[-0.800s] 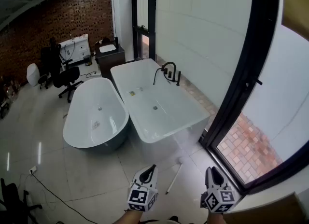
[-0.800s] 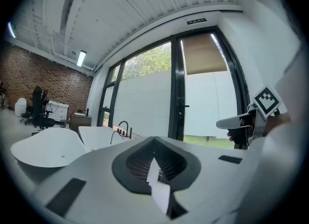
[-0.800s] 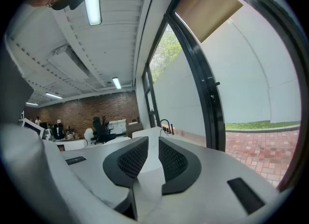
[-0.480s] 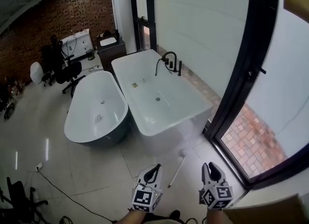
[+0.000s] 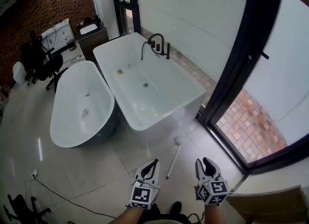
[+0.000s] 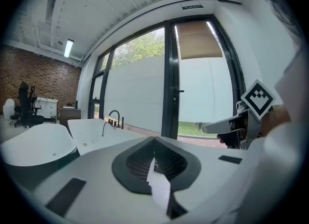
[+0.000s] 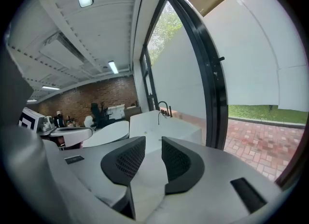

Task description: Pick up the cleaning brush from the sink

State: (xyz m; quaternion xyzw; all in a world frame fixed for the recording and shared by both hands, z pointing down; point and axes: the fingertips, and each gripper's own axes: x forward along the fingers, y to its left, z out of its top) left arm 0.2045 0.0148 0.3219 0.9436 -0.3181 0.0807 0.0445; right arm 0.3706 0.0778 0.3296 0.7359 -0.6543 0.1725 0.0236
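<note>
A long white-handled brush [image 5: 172,159] lies on the tiled floor in front of the rectangular white tub [image 5: 193,90], its head toward the tub. It lies between and just beyond my two grippers. My left gripper [image 5: 150,166] hovers to the brush's left, its jaws closed together with nothing in them [image 6: 154,143]. Held to the right of the brush, my right gripper [image 5: 204,163] has a narrow gap between its pads and holds nothing [image 7: 153,147]. No brush is visible in the small sink [image 5: 90,28] at the far wall.
An oval freestanding tub [image 5: 60,126] stands left of the rectangular one, which carries a black tap [image 5: 157,42]. Dark-framed glass doors [image 5: 231,88] run along the right. Office chairs [image 5: 41,59] and a cabinet stand at the back; a cable [image 5: 53,189] trails across the floor.
The head view has swung left and tilted down, so both tubs sit further left and closer. The brush now appears higher relative to the grippers, which stay low in the frame.
</note>
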